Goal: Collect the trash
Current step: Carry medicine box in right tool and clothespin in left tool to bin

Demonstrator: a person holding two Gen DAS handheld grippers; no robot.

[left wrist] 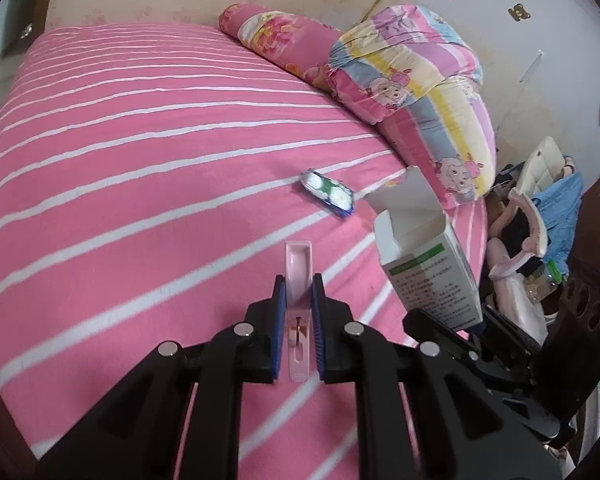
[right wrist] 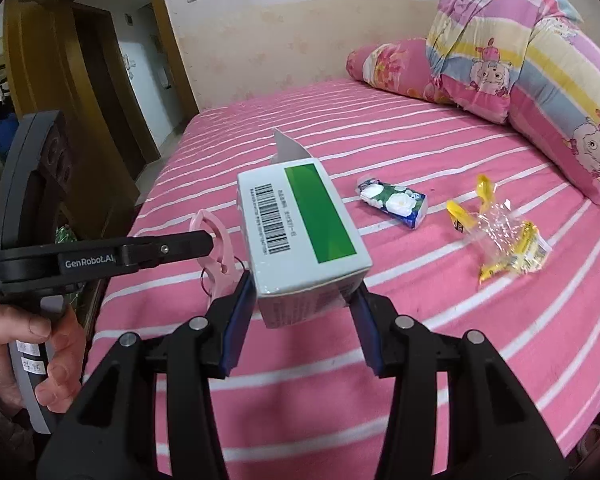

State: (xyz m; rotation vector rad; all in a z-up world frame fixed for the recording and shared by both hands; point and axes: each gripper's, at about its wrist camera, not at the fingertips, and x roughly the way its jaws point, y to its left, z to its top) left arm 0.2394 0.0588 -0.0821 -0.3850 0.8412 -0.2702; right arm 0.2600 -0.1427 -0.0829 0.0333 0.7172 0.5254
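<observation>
My left gripper (left wrist: 298, 280) is shut on a pink plastic clip (left wrist: 298, 258), held above the pink striped bed; the clip also shows in the right wrist view (right wrist: 217, 240). My right gripper (right wrist: 302, 280) is shut on a white and green carton (right wrist: 300, 216) with its far flap open; the carton also shows in the left wrist view (left wrist: 424, 256). A blue and green floral wrapper (left wrist: 327, 192) lies on the bed ahead, also in the right wrist view (right wrist: 392, 199). A crumpled yellow and clear wrapper (right wrist: 500, 236) lies right of it.
The pink striped bed (left wrist: 140, 160) fills both views. A pink floral pillow (right wrist: 392, 66) and a folded cartoon quilt (right wrist: 540, 60) lie at the head. A doorway (right wrist: 112, 92) stands at the left. Clutter with a blue cloth (left wrist: 560, 208) sits beside the bed.
</observation>
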